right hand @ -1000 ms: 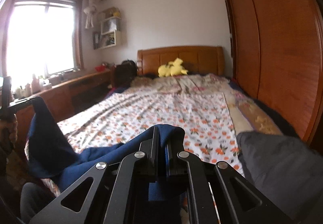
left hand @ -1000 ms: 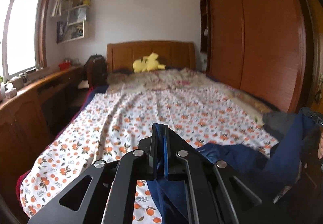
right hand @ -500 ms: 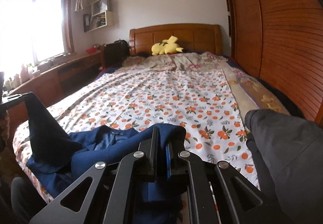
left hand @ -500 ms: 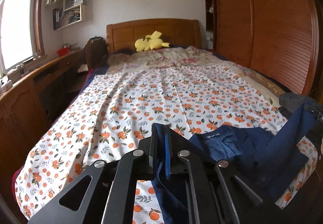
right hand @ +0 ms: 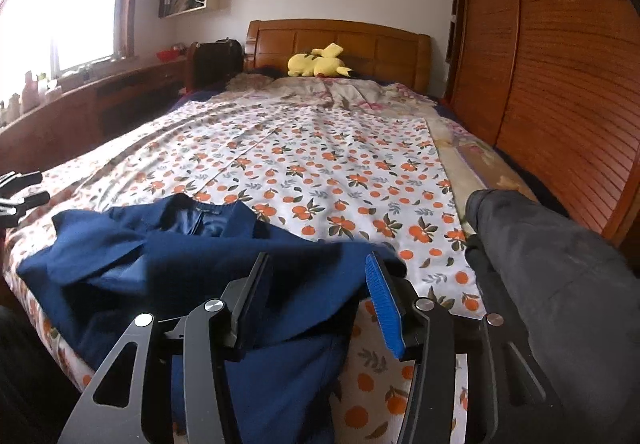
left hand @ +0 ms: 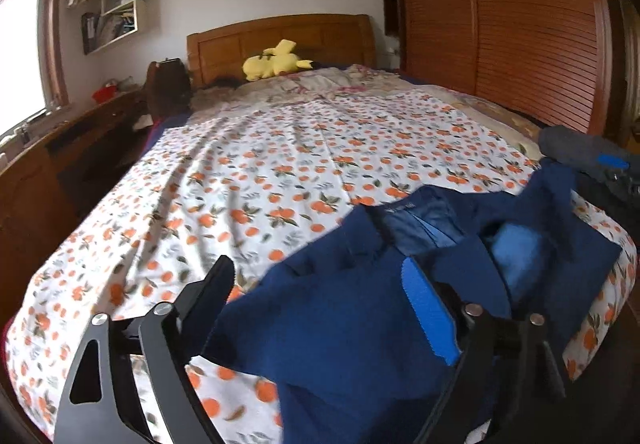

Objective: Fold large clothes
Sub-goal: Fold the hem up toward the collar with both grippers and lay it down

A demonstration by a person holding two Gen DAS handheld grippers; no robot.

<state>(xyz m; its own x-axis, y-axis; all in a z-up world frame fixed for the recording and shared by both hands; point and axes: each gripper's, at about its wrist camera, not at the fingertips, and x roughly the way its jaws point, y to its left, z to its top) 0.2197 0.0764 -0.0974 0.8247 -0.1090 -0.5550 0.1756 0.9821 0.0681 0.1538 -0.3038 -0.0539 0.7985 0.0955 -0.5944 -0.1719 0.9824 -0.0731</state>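
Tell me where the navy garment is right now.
The navy garment lies crumpled at the foot of the bed, left of the grey clothing in the right wrist view.

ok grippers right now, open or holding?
left gripper: open, just released the jacket
right gripper: open, just opened, jacket loose between fingers

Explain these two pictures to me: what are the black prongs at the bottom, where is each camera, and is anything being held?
No robot arm here: a person holds a two-finger gripper in each hand, with a fisheye camera on each looking forward along its fingers. One picture comes from the left gripper, the other from the right gripper. Both look up a bed with an orange-print sheet toward a wooden headboard and a yellow plush toy. A navy blue jacket lies crumpled at the near end, a dark grey garment to its right. Both jaws have just been opening: the jacket lies between them, but the pads no longer press it, so nothing is held.
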